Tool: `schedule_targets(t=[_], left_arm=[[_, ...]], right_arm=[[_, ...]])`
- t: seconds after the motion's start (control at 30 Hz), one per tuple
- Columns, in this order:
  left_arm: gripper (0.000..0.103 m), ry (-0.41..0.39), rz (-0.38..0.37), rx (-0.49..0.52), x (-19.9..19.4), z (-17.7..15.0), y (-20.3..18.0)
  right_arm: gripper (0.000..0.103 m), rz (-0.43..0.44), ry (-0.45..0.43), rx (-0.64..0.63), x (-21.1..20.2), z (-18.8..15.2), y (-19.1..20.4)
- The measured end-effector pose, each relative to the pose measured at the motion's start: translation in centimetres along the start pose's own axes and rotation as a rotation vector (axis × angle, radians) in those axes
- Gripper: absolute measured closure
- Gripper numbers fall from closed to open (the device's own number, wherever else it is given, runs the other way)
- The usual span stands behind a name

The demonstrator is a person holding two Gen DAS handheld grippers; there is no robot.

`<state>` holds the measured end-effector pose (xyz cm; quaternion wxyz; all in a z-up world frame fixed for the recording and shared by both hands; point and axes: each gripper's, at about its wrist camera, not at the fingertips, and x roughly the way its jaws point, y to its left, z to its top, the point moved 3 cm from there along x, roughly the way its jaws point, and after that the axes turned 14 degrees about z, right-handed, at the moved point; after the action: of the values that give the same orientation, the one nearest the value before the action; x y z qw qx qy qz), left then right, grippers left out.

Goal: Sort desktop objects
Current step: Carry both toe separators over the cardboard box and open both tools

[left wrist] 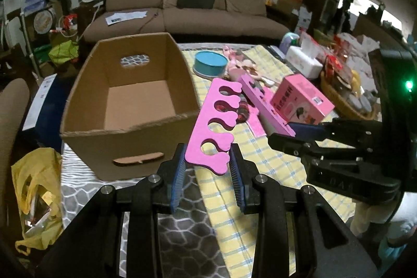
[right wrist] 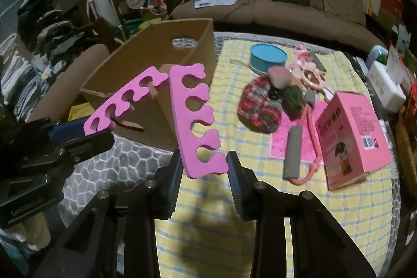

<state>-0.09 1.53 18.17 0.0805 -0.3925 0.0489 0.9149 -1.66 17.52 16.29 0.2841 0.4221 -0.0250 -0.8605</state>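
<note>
Behind my cluttered yellow cloth, sofa far, open cardboard box left; left gripper and right gripper each clamp a pink toe separator aloft, long axis pointing away.

Beside the matt brown cardboard box, two matt pink foam toe separators are pinched in black plastic tools, above a soft yellow checked cloth and glossy pink carton.
</note>
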Motion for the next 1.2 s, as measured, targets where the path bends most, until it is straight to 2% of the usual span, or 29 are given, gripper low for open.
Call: schedule_targets(t=[0.27,0.3,0.33,0.37,0.57,0.77,0.93,1.2], left_arm=[[0.073,-0.028,0.044,-0.039,-0.4,1.9,3.6],[0.073,-0.029,0.051,-0.039,-0.3,2.1,3.9],[0.073,-0.03,0.056,-0.04,-0.1,2.3,4.2],[0.073,-0.033,0.061,-0.043,0.0,2.5,4.4],[0.073,-0.014,0.104,-0.032,2.3,4.2,5.5],[0.073,0.012,0.105,-0.05,4.1,4.4,6.9],[0.073,0.033,0.1,-0.056,5.1,4.2,7.3],[0.073,0.055,0.11,-0.053,6.2,4.1,7.8]], right_arm=[[0.071,0.028,0.0,-0.022,1.5,2.5,2.7],[0.075,0.03,0.0,-0.023,1.7,2.8,2.9],[0.084,0.034,0.001,-0.024,1.9,3.2,3.1],[0.085,0.042,0.004,-0.021,2.2,3.6,3.4],[0.088,0.051,0.031,-0.017,5.0,5.8,3.9],[0.088,0.044,0.056,-0.009,6.8,7.7,4.2],[0.09,0.059,0.089,0.034,8.2,8.1,3.6],[0.091,0.066,0.085,0.054,9.1,8.9,3.6]])
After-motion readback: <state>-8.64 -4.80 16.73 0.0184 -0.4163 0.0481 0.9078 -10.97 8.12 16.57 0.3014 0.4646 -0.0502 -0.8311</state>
